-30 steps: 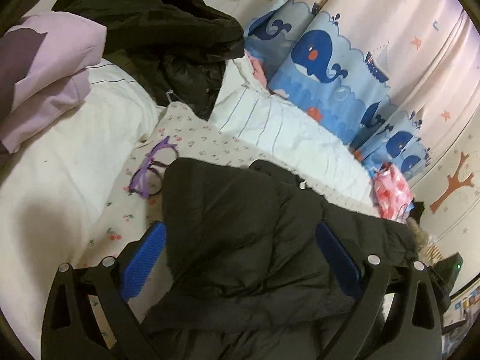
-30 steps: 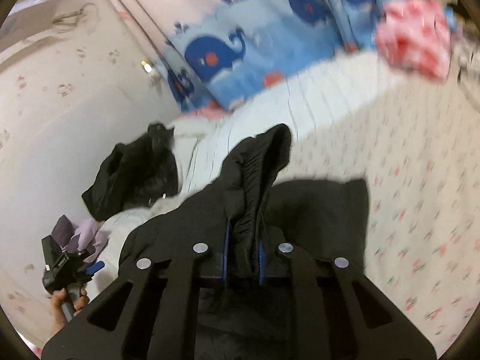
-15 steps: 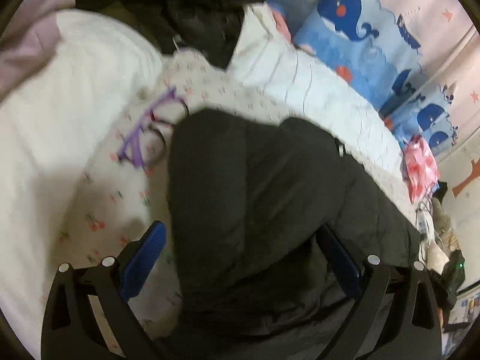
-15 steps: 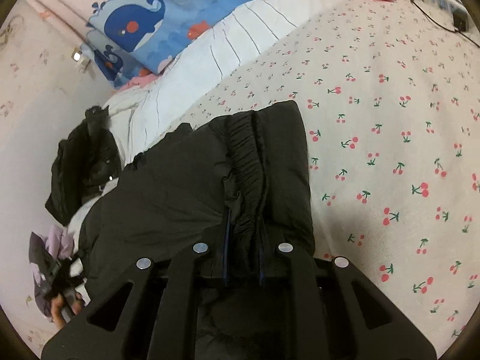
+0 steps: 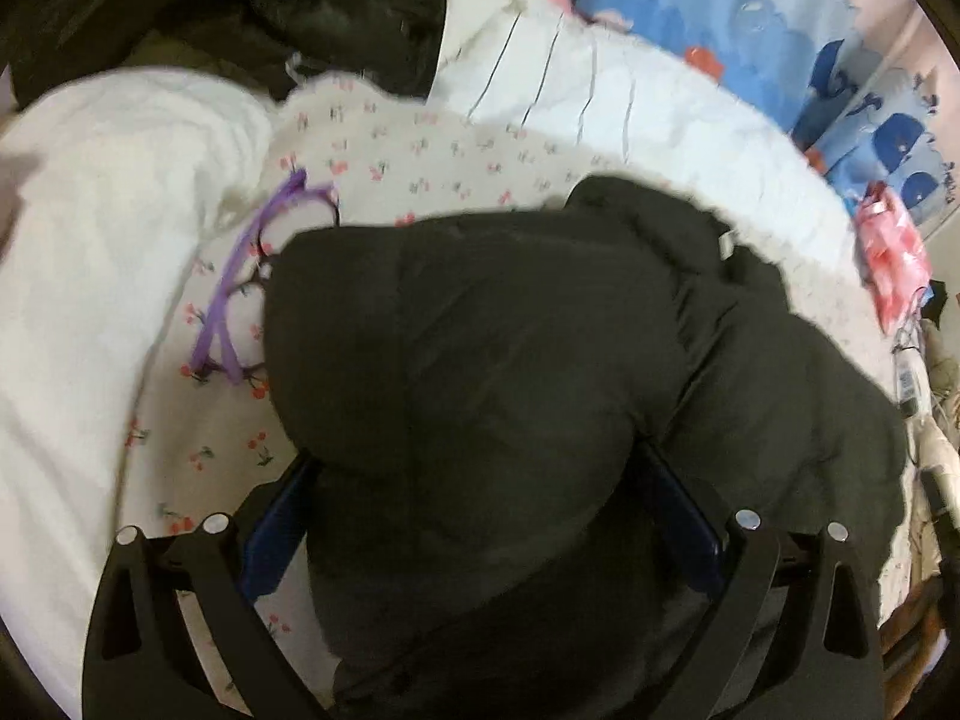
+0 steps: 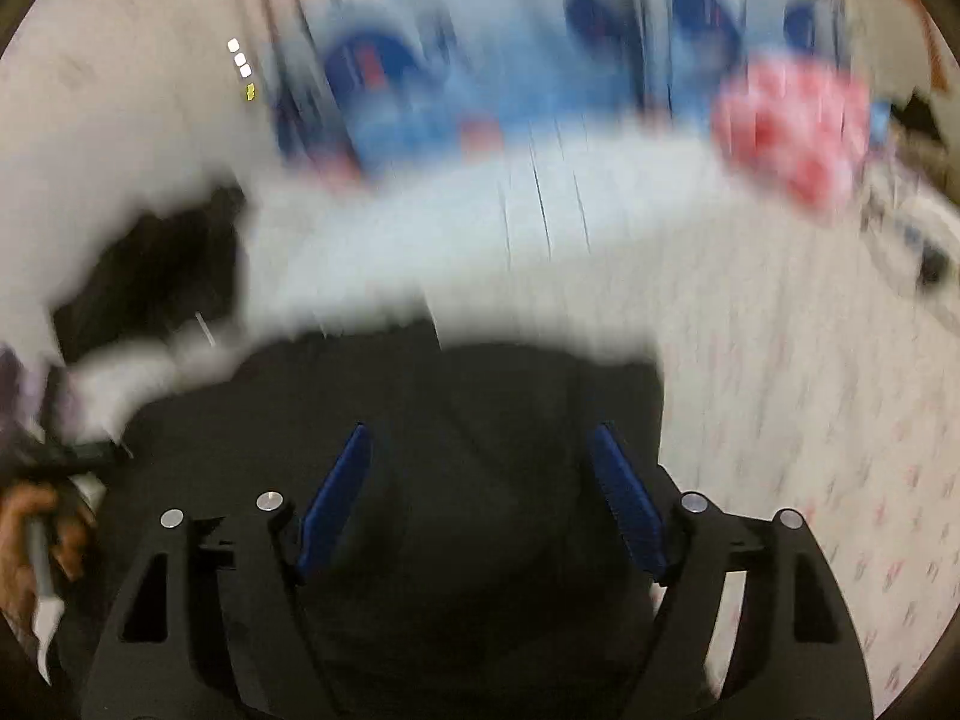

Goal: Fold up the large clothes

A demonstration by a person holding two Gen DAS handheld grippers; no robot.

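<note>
Jacket [image 5: 480,372], black and puffy, lay bunched on the cherry-print bed [image 5: 198,456] between and ahead of the left tongs [image 5: 480,516], which stood spread around its bulk, while the right tongs [image 6: 480,498] hung spread just above it, gripping nothing.

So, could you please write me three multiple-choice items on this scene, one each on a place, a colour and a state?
1. Where do the glasses lie relative to the black jacket in the left wrist view?
A. left of it
B. on top of it
C. right of it

2. What colour are the glasses?
A. red
B. purple
C. green

3. How do the right tongs stand?
A. shut on the jacket
B. shut on the glasses
C. open

Answers: 1 A, the frames lie on the cherry-print sheet at the jacket's left edge; 2 B, the frame is purple; 3 C, the blue pads are wide apart over the jacket.
</note>
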